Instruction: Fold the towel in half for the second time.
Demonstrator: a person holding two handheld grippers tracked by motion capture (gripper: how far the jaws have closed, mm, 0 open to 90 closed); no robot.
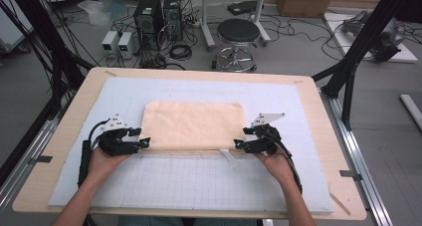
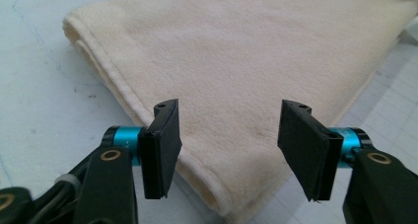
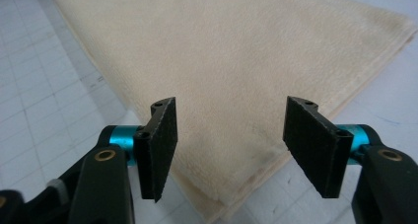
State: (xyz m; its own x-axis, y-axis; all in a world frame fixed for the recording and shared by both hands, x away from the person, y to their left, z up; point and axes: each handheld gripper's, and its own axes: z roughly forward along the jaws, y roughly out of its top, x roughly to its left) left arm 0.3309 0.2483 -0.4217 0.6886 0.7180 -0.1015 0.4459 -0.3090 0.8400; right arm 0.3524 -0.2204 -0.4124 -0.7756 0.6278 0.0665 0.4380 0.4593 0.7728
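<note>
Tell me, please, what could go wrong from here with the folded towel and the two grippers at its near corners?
1. Both the left gripper and the right gripper stand open over a near corner of the folded towel. Closing now might pinch only the top layer, so the fold could come apart.
2. The towel's stacked edges look loose, so uneven pulls might skew it.
3. A white tag sticks out near the right gripper and could get caught.

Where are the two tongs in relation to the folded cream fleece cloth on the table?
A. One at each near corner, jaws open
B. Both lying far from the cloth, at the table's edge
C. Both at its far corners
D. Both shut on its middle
A: the left tongs and right tongs stand open, one at each near corner of the folded cream fleece cloth.
</note>
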